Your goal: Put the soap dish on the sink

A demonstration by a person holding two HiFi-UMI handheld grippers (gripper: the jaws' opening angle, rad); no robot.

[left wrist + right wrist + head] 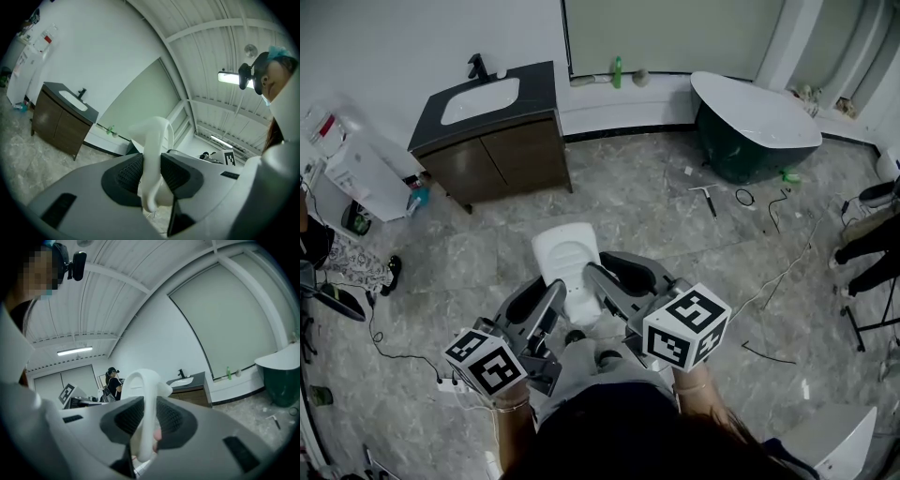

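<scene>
White, round-rimmed soap dish [566,261] between them; left hand-held gripper [549,300] and right hand-held gripper [602,287] each pinch its edge.

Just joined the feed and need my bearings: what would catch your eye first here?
A white soap dish is carried low at the centre of the head view, over the grey stone floor. The left gripper and the right gripper each have their fingers shut on one edge. Upper left stands a dark-topped wooden vanity with a white sink, and upper right a dark green bathtub.
</scene>
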